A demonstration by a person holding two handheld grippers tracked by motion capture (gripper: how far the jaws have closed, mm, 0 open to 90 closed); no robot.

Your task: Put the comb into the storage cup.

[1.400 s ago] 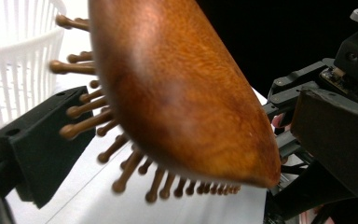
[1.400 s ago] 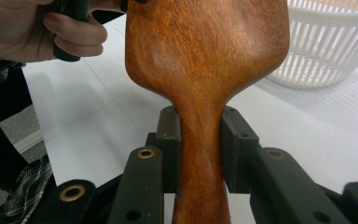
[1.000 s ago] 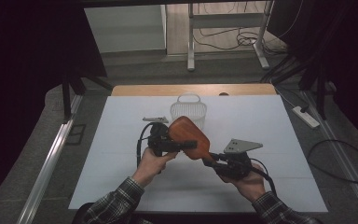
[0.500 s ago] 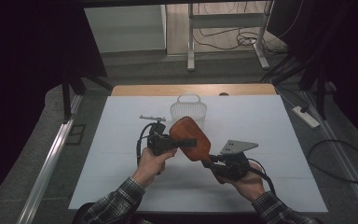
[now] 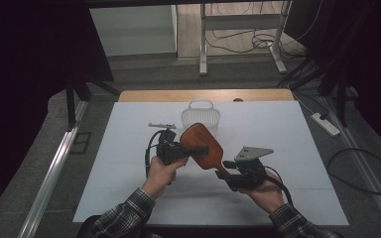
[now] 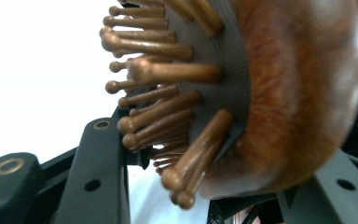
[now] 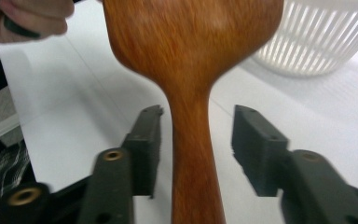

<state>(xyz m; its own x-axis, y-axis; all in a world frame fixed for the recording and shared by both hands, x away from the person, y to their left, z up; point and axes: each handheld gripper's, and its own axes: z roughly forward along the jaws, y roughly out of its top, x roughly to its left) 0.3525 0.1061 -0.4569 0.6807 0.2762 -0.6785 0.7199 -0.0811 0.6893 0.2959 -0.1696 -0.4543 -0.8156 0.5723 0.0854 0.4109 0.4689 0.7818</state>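
Observation:
A brown wooden hairbrush point(image 5: 203, 144) hangs above the white table point(image 5: 287, 144) near its middle. My left gripper point(image 5: 198, 148) is shut on the brush's oval head; in the left gripper view the peg bristles point(image 6: 168, 74) and padded head point(image 6: 289, 93) sit between my two black jaws. My right gripper point(image 5: 225, 171) is at the handle end. In the right gripper view the handle point(image 7: 191, 154) runs between the open jaws, with a gap on each side.
A white slatted basket point(image 5: 200, 116) stands upright just beyond the brush, also visible behind the brush head point(image 7: 321, 37). A small grey flat object point(image 5: 161, 125) lies left of the basket. A wooden strip point(image 5: 203, 95) edges the table's far side.
Little has moved. The left gripper and brush head have drifted slightly; the right gripper stays at the handle.

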